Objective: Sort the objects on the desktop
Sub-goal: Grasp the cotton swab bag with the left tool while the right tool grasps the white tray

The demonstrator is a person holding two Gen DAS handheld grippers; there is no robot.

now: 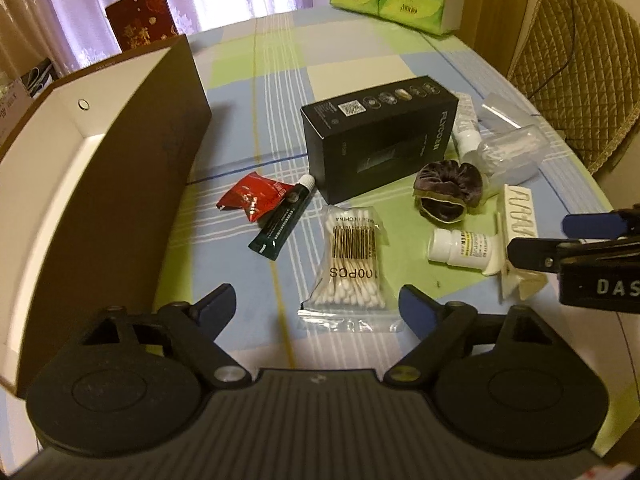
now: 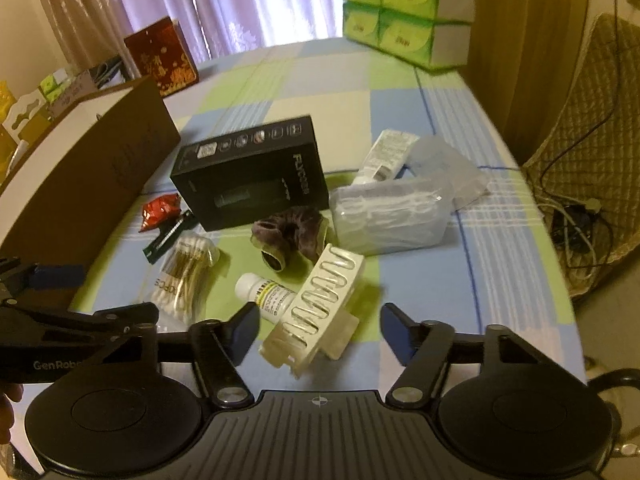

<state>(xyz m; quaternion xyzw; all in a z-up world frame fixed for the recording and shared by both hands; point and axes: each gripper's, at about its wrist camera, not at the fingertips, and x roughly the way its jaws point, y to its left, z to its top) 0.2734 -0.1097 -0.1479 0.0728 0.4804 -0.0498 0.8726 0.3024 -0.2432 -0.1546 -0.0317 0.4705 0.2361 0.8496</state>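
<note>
A: Where do the things to be sorted stand?

B: All loose on the checked tablecloth [image 1: 360, 56]. Nearest the left gripper [image 1: 318, 304] lies the bag of cotton swabs [image 1: 352, 256], between its spread, empty jaws. Just beyond are a dark tube [image 1: 282, 216] resting on a red packet [image 1: 252, 198], and behind them a black box [image 1: 380, 136].

A: And on the right?

B: The right gripper [image 2: 320, 332] is wide apart too, holding nothing, with the cream hair clip [image 2: 320, 308] lying between its fingers, though I can't tell whether they touch it. A white pill bottle [image 2: 264, 292] lies touching the clip, a purple scrunchie [image 2: 292, 236] sits behind it, then a clear plastic case [image 2: 392, 216] and a white tube [image 2: 384, 152].

A: Anything put away?

B: The big brown box [image 1: 100, 160] stands open at the left, and the part of its white inside I can see is bare. I'd judge the sorting hardly begun: every item is left.
</note>
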